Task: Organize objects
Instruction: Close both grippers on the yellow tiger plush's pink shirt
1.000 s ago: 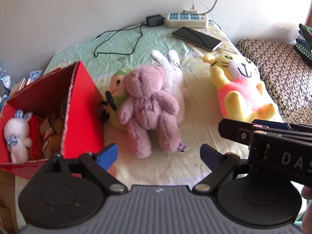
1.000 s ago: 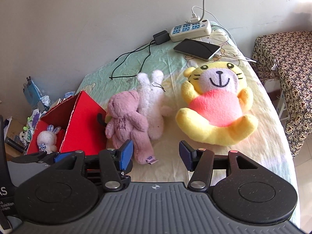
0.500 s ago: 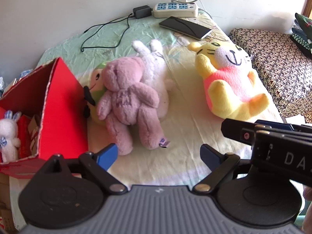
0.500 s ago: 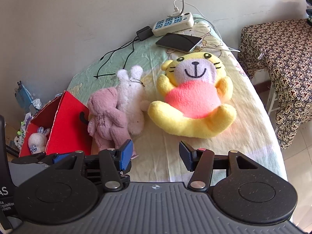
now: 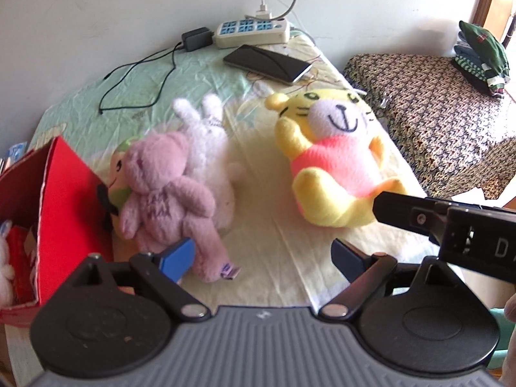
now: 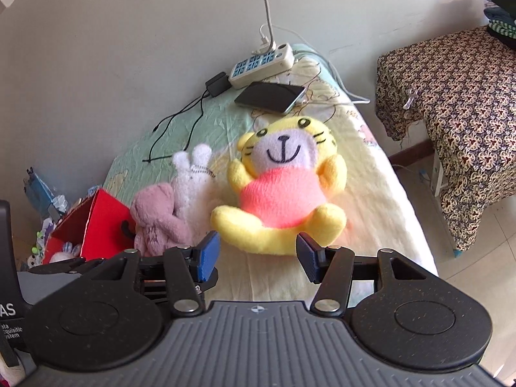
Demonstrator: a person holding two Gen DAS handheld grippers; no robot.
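Both your grippers, left (image 5: 262,254) and right (image 6: 256,254), gape empty. Your yellow tiger plush (image 6: 283,190) lies mid-frame just beyond the right one; pink bear (image 5: 164,190) sits centre-left beside the red box (image 5: 61,213).

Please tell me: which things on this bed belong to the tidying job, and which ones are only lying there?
For the job:
yellow tiger plush
pink bear plush
white rabbit plush
green-capped plush, half hidden under the bear
red box, with a small white bunny inside

Just lying about:
phone
power strip
black adapter and its cable
folded clothes on the patterned cloth
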